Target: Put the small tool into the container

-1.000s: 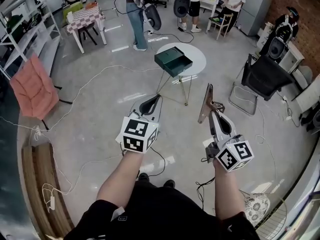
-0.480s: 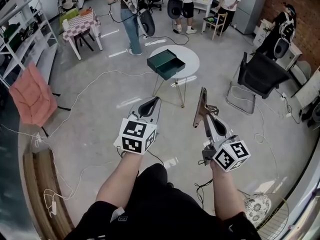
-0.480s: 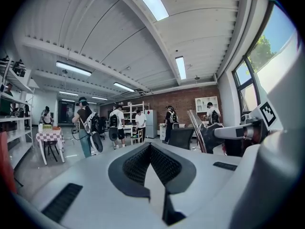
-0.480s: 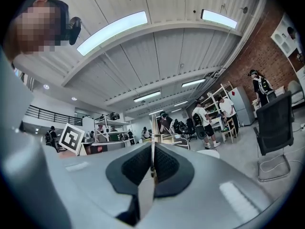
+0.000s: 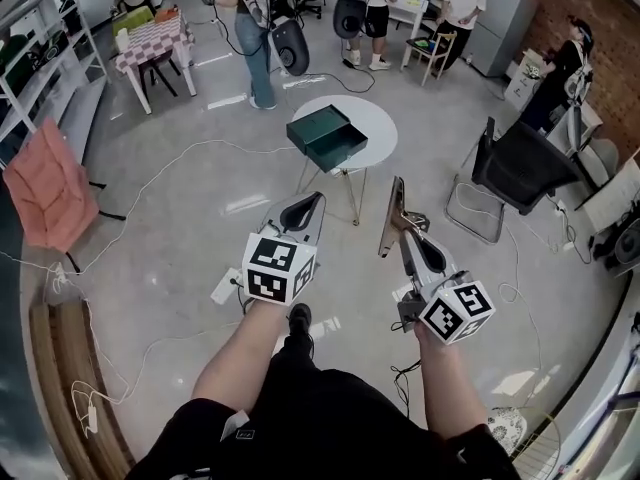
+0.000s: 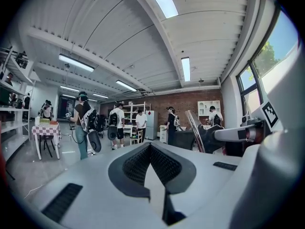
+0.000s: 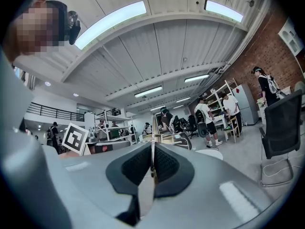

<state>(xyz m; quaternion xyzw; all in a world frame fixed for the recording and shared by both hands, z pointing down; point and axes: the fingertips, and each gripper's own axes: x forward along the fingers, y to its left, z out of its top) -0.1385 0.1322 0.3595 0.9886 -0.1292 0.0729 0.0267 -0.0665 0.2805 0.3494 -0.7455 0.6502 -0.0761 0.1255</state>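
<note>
A dark green box [image 5: 334, 136] with its drawer pulled open stands on a small round white table [image 5: 380, 120] ahead of me in the head view. My right gripper [image 5: 404, 231] is shut on a long flat tool [image 5: 391, 214] that sticks up and forward from its jaws. In the right gripper view the tool [image 7: 152, 128] shows edge-on between the closed pads of the right gripper [image 7: 152, 146]. My left gripper [image 5: 317, 197] is beside it, shut with nothing in it; the left gripper [image 6: 150, 145] has its pads meeting at the tip. Both grippers hang short of the table.
A black office chair [image 5: 515, 168] stands right of the table. Cables and a power strip [image 5: 224, 286] lie on the floor. A pink-draped chair [image 5: 45, 193], shelving and a checkered table [image 5: 150, 40] are at the left. Several people stand at the back.
Both grippers have been carried forward toward the round table; the table and green box now sit nearer and lower in the head view. The tool stays gripped.
</note>
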